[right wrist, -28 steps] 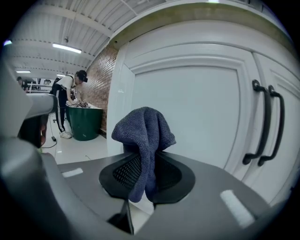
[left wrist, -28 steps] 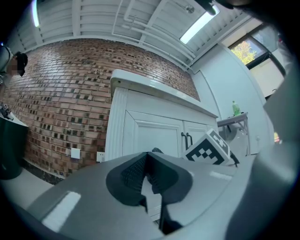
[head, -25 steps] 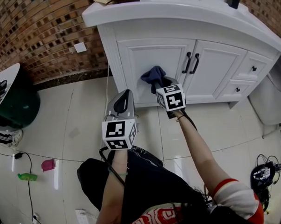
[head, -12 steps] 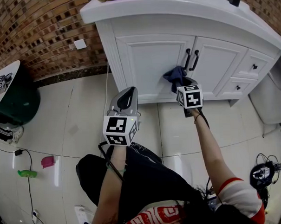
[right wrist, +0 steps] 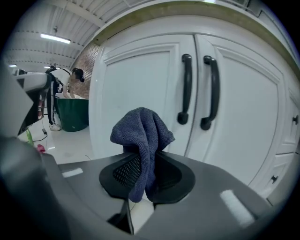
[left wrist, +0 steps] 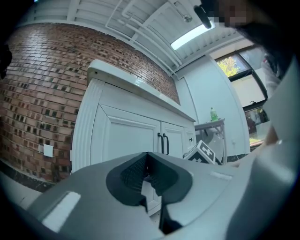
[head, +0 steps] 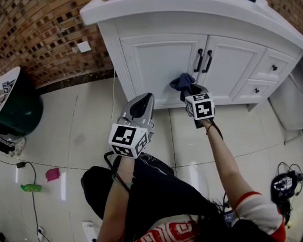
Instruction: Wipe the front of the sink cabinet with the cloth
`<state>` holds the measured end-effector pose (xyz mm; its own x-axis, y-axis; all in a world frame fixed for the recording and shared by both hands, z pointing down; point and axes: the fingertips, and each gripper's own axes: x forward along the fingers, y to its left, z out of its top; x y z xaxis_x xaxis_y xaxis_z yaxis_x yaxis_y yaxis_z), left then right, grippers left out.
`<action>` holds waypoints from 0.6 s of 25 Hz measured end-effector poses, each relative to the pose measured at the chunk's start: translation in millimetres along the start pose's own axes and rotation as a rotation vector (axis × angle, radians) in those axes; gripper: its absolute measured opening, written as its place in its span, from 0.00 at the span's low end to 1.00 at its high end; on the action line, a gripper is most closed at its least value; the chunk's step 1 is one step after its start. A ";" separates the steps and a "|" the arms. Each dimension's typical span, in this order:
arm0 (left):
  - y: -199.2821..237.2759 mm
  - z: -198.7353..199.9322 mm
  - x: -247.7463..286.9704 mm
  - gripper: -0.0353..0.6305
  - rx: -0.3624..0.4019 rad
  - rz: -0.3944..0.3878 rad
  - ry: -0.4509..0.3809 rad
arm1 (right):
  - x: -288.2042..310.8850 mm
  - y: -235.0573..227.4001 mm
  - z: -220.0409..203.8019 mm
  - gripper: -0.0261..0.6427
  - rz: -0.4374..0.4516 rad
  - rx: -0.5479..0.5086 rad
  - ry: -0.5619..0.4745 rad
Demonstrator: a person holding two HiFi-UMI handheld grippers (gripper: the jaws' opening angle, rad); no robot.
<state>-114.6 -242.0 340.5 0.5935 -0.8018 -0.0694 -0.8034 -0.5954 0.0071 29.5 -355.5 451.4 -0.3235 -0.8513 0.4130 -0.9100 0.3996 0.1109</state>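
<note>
1. Right tongs [right wrist: 143,180] were clamped on the blue cloth [right wrist: 143,129], with its bunched top poking out above them.
2. Cloth sat by the lower right corner of the left door of the sink cabinet [head: 154,62], below the black handles [head: 204,60]; contact with the door unclear.
3. Left tongs [left wrist: 147,171] were closed on nothing, held back from the cabinet.
4. Cloth looked soft, light and floppy; probably best pinched mid-bunch so a wad faces the door.

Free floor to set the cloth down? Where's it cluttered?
Bare tiles between the green bin and the cabinet, left of the left gripper; also below the drawers. Crowded: cable, pink item and green item bottom-left; wired device bottom-right.
</note>
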 end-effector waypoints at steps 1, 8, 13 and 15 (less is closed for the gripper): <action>2.1 0.7 -1.6 0.05 -0.008 0.006 -0.007 | 3.2 12.7 1.1 0.15 0.024 -0.006 -0.001; 17.0 -3.3 -11.5 0.05 -0.056 0.052 -0.012 | 32.6 101.5 12.7 0.15 0.176 -0.045 -0.009; 23.6 -4.4 -17.3 0.05 -0.054 0.072 -0.008 | 53.3 156.2 26.7 0.15 0.259 -0.071 -0.016; 24.8 -3.0 -18.3 0.05 -0.055 0.077 -0.012 | 60.6 171.6 30.6 0.15 0.286 -0.076 -0.014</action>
<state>-145.3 -242.3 345.0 0.5293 -0.8448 -0.0783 -0.8426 -0.5342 0.0675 -154.2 -348.9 467.8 -0.5682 -0.7046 0.4251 -0.7594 0.6479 0.0589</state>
